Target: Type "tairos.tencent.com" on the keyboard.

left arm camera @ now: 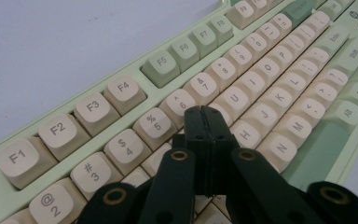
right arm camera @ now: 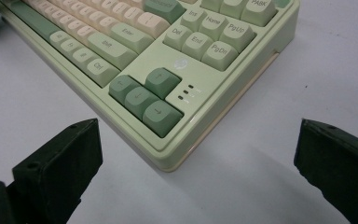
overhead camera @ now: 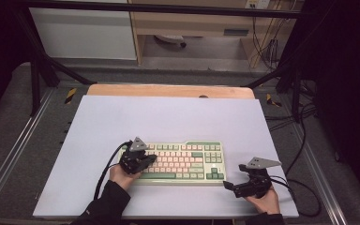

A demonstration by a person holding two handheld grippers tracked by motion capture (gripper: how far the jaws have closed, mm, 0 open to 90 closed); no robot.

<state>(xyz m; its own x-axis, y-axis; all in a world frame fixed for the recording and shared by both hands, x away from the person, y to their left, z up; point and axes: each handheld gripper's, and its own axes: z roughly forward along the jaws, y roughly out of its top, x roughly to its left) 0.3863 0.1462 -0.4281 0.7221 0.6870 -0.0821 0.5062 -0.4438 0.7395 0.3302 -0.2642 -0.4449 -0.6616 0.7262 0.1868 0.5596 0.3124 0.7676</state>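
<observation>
A pale green keyboard (overhead camera: 183, 163) with cream and green keys lies on the white mat (overhead camera: 168, 122), near its front edge. My left gripper (overhead camera: 150, 159) is over the keyboard's left half. In the left gripper view its jaws (left arm camera: 202, 114) are pressed together with nothing between them, tips just above the letter keys near 6 and H. I cannot tell if they touch a key. My right gripper (overhead camera: 234, 178) rests on the mat just right of the keyboard. Its jaws (right arm camera: 196, 137) stand wide apart and face the keyboard's arrow-key corner (right arm camera: 161, 116).
The mat covers a wooden table whose bare far edge (overhead camera: 168, 90) shows behind it. Dark metal frame rails run along both sides. Cables (overhead camera: 304, 187) trail off the right of the table. A cabinet and more wires stand at the back.
</observation>
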